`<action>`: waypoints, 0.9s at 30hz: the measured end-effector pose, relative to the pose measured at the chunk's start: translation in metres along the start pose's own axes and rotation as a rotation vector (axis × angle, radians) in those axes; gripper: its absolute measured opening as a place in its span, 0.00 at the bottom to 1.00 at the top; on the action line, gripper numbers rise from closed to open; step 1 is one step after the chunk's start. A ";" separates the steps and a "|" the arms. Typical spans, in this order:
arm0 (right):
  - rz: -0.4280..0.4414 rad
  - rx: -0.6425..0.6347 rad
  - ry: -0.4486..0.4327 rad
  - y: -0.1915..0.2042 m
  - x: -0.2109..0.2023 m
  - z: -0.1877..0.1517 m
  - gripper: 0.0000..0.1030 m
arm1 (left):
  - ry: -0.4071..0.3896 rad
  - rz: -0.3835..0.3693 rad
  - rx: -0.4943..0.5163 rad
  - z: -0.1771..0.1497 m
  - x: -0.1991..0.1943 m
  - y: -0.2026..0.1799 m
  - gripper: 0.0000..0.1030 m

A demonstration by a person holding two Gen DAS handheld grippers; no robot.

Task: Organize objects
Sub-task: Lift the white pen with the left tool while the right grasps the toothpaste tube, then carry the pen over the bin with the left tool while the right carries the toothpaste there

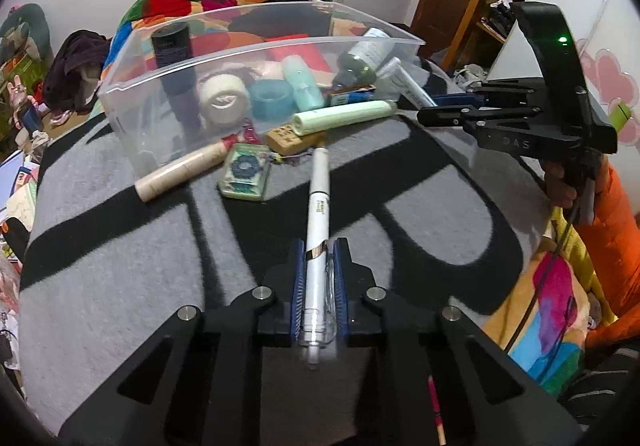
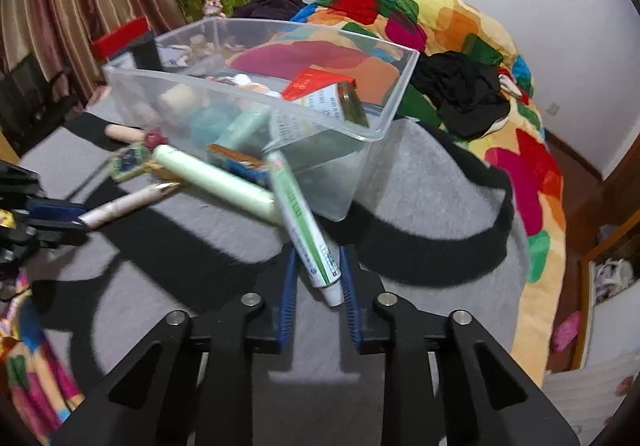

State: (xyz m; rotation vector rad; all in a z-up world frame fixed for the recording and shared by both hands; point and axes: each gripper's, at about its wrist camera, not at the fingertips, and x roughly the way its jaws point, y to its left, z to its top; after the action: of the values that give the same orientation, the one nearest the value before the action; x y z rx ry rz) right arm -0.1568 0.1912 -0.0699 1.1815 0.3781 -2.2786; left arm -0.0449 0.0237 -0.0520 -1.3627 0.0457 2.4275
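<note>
Clutter everywhere around the clear plastic bin (image 1: pixel 132 94) sitting on the grey-and-black blanket (image 1: pixel 120 266). Inside it: a tall black cylinder (image 1: pixel 174 58) standing upright at the left, a white tape roll (image 1: pixel 222 96), a blue tape roll (image 1: pixel 272 98), a mint tube (image 1: pixel 304 80), a dark bottle (image 1: pixel 362 60) leaning on the far wall and a red box (image 2: pixel 316 84).

Right at the bin's front wall, loose things crowd the blanket: a beige roll (image 1: pixel 180 170) lying flat, a small green-rimmed case (image 1: pixel 245 172) beside it, a cork-coloured block (image 1: pixel 290 138), and a pale green tube (image 1: pixel 344 116) lying across the block. That pile sits between the grippers and the bin's near wall.

Now the left hand-held gripper (image 1: pixel 318 266): blue pads pressed against a white pen (image 1: pixel 318 206), gripping its lower barrel. The pen is long, slim and glossy with a gold band at the clip, its tip aimed at the cork block.

Over on the right, the right hand-held gripper (image 2: pixel 320 278) has a white ointment tube with a green stripe (image 2: pixel 304 222) between its blue pads, cap end down; the jaws look nearly together, the tube slanting up toward the bin's corner and crossing the pale green tube. In the left wrist view an orange sleeve (image 1: pixel 612 230) shows behind that gripper. A colourful quilt (image 2: pixel 500 94) is heaped beyond the bin.
</note>
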 end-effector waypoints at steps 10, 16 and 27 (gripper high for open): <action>0.097 0.023 -0.005 0.024 -0.018 -0.019 0.14 | -0.020 0.041 0.008 0.008 0.011 -0.009 0.13; 0.119 0.111 0.006 0.015 -0.006 -0.019 0.14 | -0.090 0.104 0.027 0.006 0.016 -0.017 0.13; 0.132 0.220 -0.073 0.014 -0.018 -0.028 0.14 | -0.156 0.159 -0.032 -0.007 0.005 -0.020 0.10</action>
State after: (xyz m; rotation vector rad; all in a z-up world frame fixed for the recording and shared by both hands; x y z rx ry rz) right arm -0.1220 0.1992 -0.0717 1.1866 0.0211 -2.2828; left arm -0.0348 0.0428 -0.0570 -1.2196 0.0791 2.6702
